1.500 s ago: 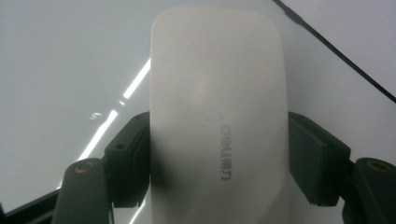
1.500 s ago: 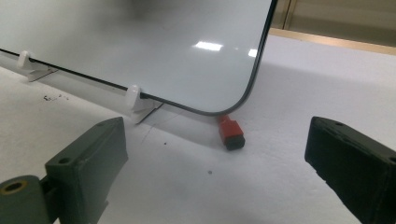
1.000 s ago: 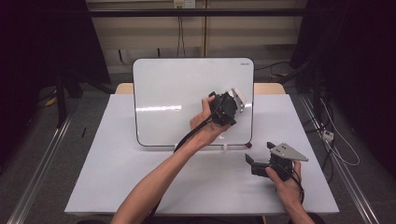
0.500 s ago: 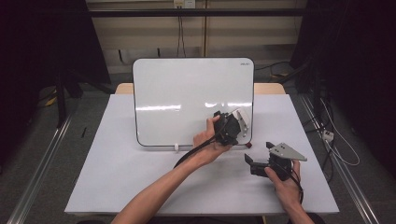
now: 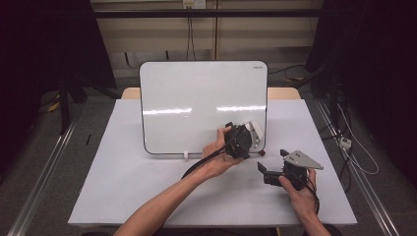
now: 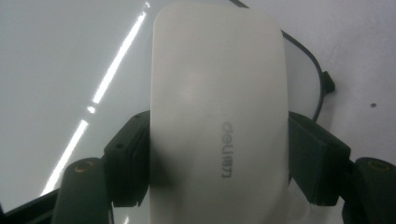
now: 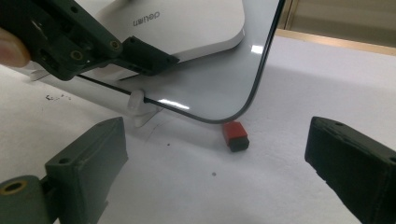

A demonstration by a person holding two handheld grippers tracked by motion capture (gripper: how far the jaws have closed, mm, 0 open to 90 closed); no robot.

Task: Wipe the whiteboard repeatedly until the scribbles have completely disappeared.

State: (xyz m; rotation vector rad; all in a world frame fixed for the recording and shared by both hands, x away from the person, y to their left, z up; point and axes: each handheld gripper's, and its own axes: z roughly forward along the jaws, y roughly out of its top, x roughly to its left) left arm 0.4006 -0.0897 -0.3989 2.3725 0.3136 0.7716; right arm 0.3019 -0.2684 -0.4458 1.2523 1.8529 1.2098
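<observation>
A white board [image 5: 196, 98] stands upright at the back of the table. My left gripper [image 5: 247, 139] is shut on a white eraser [image 5: 255, 132] and holds it against the board's lower right corner. In the left gripper view the eraser [image 6: 217, 116] sits between both pads [image 6: 128, 158], with the board [image 6: 46, 70] behind it. My right gripper [image 5: 263, 173] rests low over the table to the right, its jaws open and nothing between them. The right gripper view [image 7: 215, 186] looks at the board's corner [image 7: 219, 88], the eraser [image 7: 187, 28] and the left gripper [image 7: 140, 58].
A small red and black piece [image 7: 235, 136] lies on the white table [image 5: 123, 187] just below the board's corner [image 5: 261, 153]. A white foot [image 7: 140, 109] props the board's lower edge. Dark floor and cables surround the table.
My left gripper has come down the board with the eraser, from mid-height to the lower right corner. The right gripper has stayed where it was.
</observation>
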